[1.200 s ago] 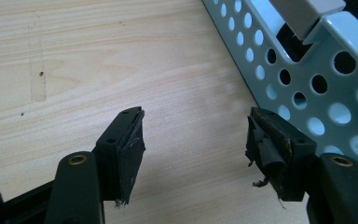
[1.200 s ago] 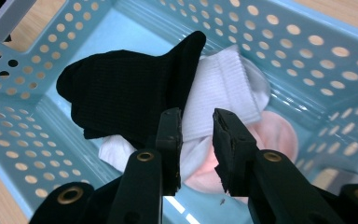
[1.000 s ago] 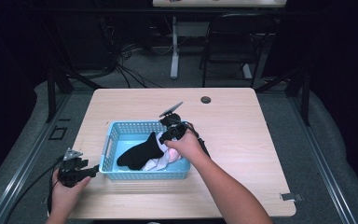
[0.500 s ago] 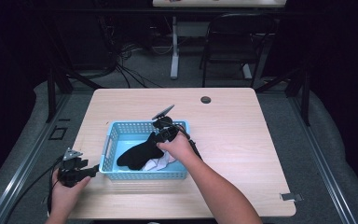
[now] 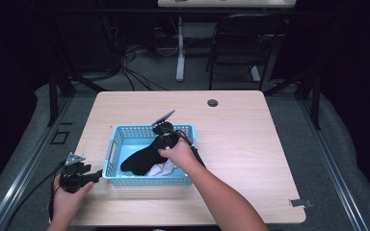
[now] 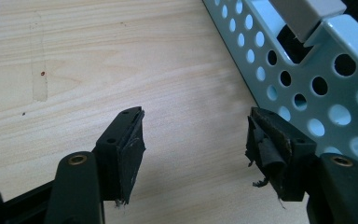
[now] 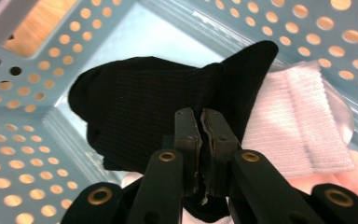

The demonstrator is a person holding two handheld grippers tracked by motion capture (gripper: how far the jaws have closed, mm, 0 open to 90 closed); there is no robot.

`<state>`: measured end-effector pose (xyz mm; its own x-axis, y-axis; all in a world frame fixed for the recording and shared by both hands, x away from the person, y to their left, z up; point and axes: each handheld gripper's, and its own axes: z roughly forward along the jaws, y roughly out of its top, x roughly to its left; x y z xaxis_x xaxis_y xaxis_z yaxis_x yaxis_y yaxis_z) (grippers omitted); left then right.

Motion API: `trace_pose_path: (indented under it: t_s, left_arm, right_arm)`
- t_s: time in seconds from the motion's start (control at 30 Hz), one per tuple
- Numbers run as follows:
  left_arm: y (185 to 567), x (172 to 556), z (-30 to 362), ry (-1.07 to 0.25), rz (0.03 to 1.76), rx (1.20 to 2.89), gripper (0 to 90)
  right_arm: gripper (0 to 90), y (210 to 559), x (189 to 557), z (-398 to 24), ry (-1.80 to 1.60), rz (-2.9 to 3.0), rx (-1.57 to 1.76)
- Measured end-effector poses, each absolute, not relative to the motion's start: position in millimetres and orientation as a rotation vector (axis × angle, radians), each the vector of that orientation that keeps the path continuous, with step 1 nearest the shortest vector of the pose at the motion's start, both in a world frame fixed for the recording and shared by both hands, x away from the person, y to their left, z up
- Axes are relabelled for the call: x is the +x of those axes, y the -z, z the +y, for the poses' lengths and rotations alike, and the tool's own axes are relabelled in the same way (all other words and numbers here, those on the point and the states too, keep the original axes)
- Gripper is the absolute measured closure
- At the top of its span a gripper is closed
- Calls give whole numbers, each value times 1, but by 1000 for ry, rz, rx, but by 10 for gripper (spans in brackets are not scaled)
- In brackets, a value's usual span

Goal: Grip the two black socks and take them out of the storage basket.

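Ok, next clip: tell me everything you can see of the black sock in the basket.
The black sock is a dark, finely ribbed knit, limp and bunched, lying lengthwise inside the light blue perforated basket. It rests partly over a white ribbed sock beneath and beside it. One corner sticks up towards the basket wall. The right tongs are shut on a fold of its fabric near one end; the other end lies on the basket floor.

light: table (image 5: 250,144) bright, surroundings dark | shadows: soft | focus: close-ups slightly blurred

Gripper (image 7: 199,122) pinches black sock (image 7: 144,112) between 2 closed jaws, over white sock (image 7: 303,121), inside blue basket (image 7: 23,135).
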<state>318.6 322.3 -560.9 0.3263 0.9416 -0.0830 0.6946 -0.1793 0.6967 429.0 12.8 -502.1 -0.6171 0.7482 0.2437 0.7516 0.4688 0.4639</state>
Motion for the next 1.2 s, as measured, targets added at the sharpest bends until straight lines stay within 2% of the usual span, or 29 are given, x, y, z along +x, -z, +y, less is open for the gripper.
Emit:
trace_pose_path:
  t_s: [0.3,0.7,1.2]
  left_arm:
    - [561,319,322,-491,1439,1948,365]
    - [561,319,322,-490,1437,1951,365]
    - [561,319,322,-492,1437,1951,365]
  right_arm:
    - [864,479,415,11,956,-2683,-1306]
    - [864,423,398,3,1056,-2739,-1225]
    - [864,384,388,-11,1149,-2755,-1193]
